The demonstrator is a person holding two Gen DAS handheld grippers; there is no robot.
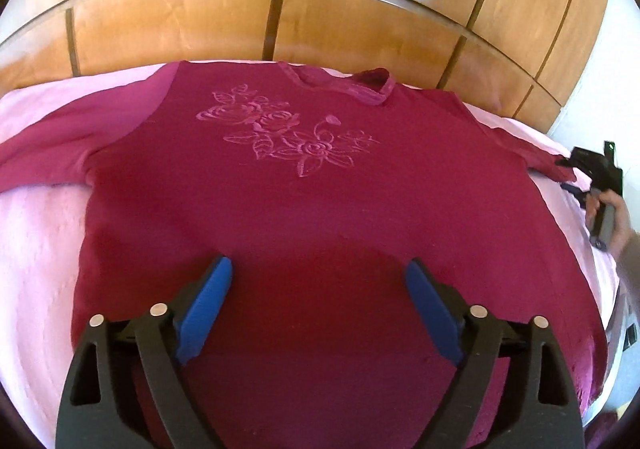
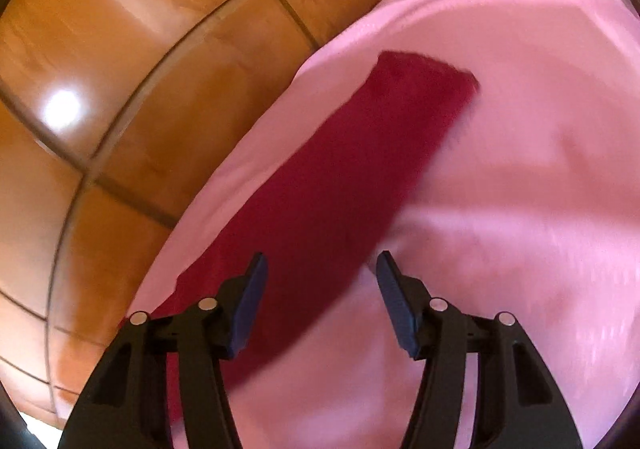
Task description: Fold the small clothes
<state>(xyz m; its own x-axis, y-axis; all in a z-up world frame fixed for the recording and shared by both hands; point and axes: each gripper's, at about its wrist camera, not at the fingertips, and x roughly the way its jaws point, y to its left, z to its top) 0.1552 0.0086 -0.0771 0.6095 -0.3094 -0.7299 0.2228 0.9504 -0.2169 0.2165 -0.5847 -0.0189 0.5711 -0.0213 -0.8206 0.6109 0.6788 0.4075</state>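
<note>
1. Left wrist view: a dark red top (image 1: pixel 280 209) with a pink floral motif (image 1: pixel 288 137) is seen spread flat, front up, on a pink bedsheet (image 1: pixel 36 249). The left gripper (image 1: pixel 319 273) is held over the lower part of the garment, its blue-padded fingers (image 1: pixel 208 301) set wide apart with only flat cloth showing between them and nothing gripped. Ahead of the fingertips lie the motif and, beyond it, the neckline (image 1: pixel 360 89); one sleeve (image 1: pixel 52 153) is stretched out to the left of the fingers. A wooden panelled wardrobe (image 1: pixel 320 9) is seen beyond the bed. Far to the right of the fingers, the right gripper (image 1: pixel 596 173) is seen in a hand (image 1: pixel 618 217) at the end of the other sleeve.

2. Right wrist view (blurred): the right gripper (image 2: pixel 321 269) is shown above the pink bedsheet (image 2: pixel 520 209), its fingers (image 2: pixel 250 301) partly apart and closed on nothing. The red sleeve (image 2: pixel 340 177) runs from between and left of the fingers forward to its cuff (image 2: pixel 432 73). The wardrobe (image 2: pixel 120 69) fills the area left of the fingers.
</note>
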